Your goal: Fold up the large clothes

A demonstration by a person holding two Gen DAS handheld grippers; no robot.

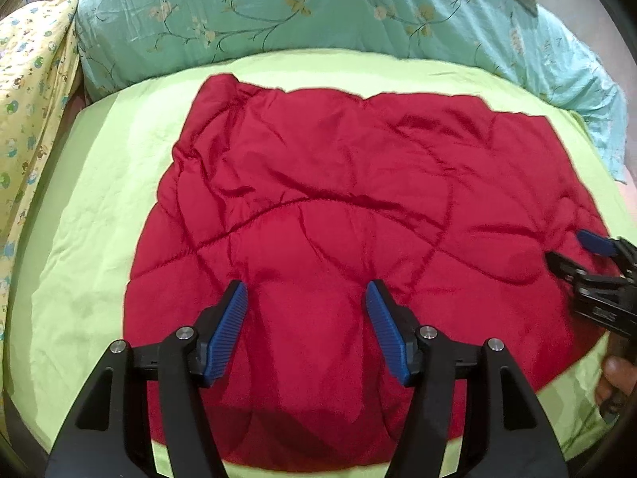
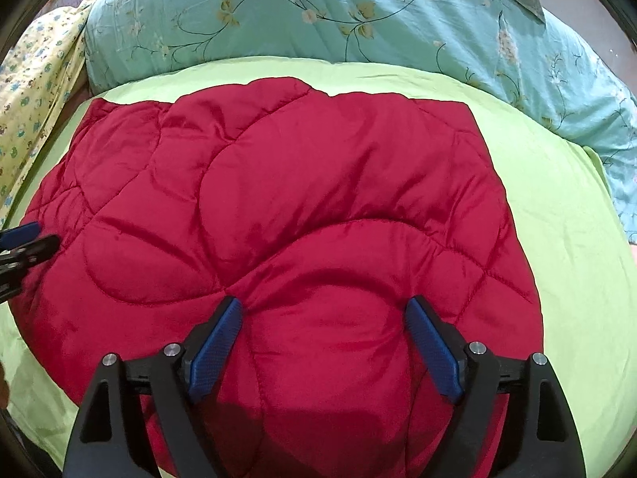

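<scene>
A red quilted padded garment lies spread on the light green sheet, folded into a broad, roughly square shape. My left gripper hovers over its near left part, jaws open, and puffy red fabric shows between the blue pads. My right gripper stands open over the near right part of the garment, with a soft bulge of fabric between its fingers. Each gripper shows at the edge of the other's view: the right gripper and the left gripper.
A teal floral quilt is bunched along the far side of the bed. A yellow patterned cloth hangs at the far left. A hand holds the right gripper's handle. The green sheet borders the garment on the right.
</scene>
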